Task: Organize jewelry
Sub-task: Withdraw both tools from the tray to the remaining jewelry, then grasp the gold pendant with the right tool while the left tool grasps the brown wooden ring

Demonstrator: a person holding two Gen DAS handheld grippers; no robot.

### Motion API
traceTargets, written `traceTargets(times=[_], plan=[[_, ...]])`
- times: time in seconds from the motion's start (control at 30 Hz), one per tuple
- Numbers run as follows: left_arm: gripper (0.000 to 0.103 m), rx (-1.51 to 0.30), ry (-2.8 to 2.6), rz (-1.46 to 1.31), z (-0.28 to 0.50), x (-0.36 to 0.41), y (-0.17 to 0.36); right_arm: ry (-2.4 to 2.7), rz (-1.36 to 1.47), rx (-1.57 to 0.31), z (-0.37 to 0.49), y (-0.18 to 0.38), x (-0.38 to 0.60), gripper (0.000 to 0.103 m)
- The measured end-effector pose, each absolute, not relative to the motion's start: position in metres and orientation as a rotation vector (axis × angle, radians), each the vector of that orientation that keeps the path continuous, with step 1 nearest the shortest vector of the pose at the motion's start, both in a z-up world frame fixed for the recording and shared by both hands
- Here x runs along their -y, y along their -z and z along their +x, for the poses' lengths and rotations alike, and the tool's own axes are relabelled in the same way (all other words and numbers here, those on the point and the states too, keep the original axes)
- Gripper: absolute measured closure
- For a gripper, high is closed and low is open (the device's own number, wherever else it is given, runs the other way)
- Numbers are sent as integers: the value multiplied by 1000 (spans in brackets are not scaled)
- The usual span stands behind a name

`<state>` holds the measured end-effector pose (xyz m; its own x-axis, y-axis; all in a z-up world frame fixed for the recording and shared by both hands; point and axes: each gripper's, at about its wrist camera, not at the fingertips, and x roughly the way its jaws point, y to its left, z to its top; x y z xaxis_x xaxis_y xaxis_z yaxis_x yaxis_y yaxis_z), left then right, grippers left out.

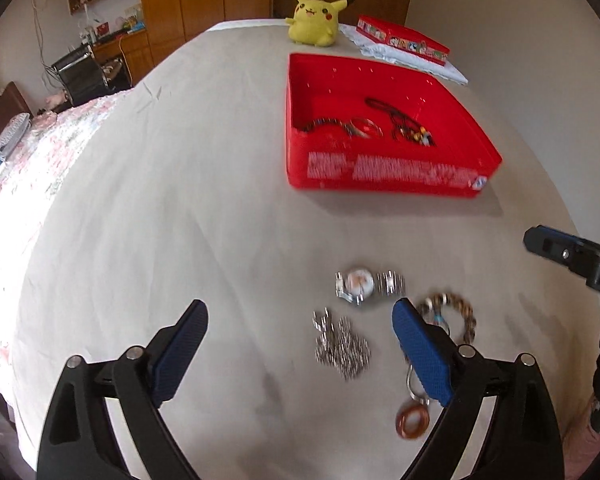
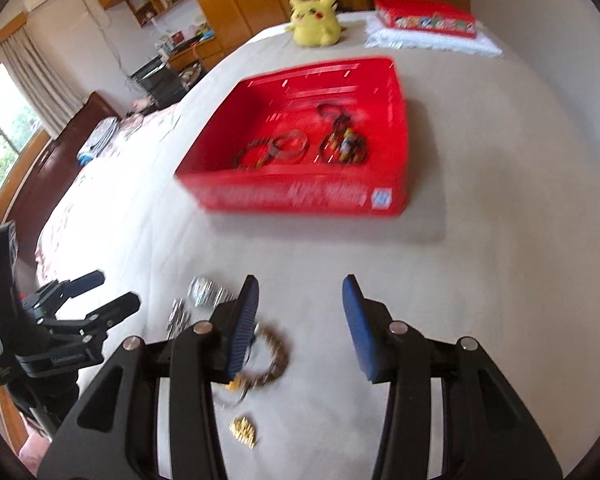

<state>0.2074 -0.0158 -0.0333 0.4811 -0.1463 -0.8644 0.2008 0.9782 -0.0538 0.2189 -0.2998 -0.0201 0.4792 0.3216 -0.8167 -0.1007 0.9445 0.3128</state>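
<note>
Yellow plush toy [image 1: 315, 20], red tin [image 1: 403, 39]

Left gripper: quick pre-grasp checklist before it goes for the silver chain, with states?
1. Left gripper open: ok, fingers spread wide, nothing held.
2. Silver chain between the fingers: ok, it lies on the sheet inside the gap, nearer the right-side finger.
3. Chain apart from the watch: ok, a strip of sheet shows between them.
4. Right gripper out of the way: cannot tell, it is open and close by, beside the beaded bracelet.
5. Red box open to receive: ok, no lid on, other jewelry already inside.
</note>
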Motion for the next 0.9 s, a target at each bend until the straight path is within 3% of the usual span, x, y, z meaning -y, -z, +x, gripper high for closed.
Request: traceTargets(times=[0.67, 0.9], plan=[[9, -1103, 196, 65, 184, 20, 77, -356, 285, -1134, 170, 58, 285, 60], [10, -1111, 185, 34, 179, 9, 78, -424, 249, -1187, 152, 68, 271, 65]])
